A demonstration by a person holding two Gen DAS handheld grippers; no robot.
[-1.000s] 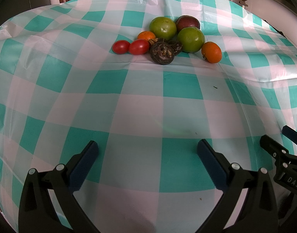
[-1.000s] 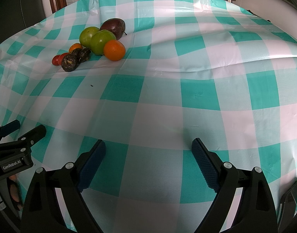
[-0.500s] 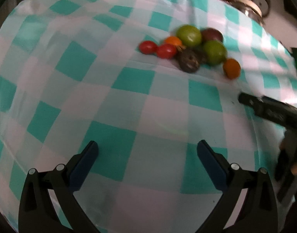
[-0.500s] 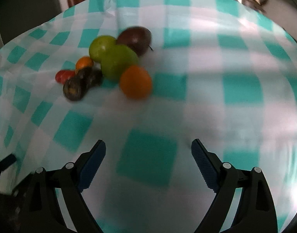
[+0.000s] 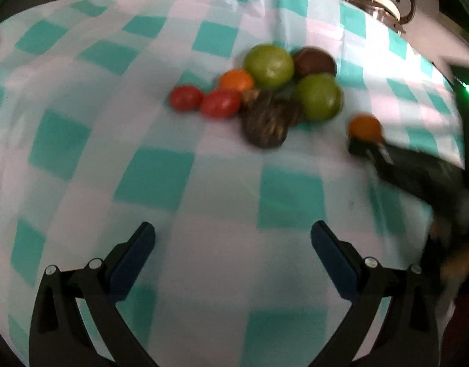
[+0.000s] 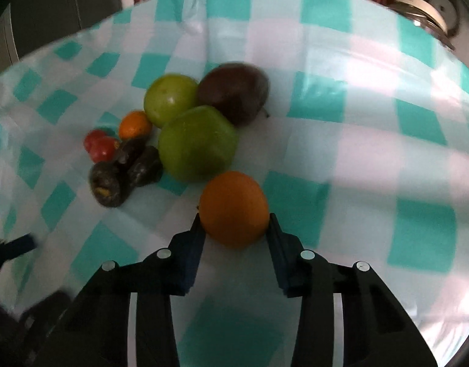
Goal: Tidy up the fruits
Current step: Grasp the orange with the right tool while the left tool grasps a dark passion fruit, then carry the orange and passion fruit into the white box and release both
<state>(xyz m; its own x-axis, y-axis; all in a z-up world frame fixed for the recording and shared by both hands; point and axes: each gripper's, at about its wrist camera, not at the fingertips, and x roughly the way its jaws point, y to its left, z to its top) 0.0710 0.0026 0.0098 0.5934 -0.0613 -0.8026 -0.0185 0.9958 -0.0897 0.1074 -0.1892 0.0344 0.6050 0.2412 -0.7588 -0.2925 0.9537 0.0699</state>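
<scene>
Now the right gripper (image 6: 234, 218), wide open 0.5 s ago, pinches the orange (image 6: 234, 208), so sorting starts; the left gripper (image 5: 233, 238) gapes empty.

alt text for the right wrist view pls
The right tool has its two fingers against the sides of an orange on a teal-and-white checked cloth. Behind it sit two green fruits, a dark purple fruit, tomatoes and a smaller orange.
</scene>
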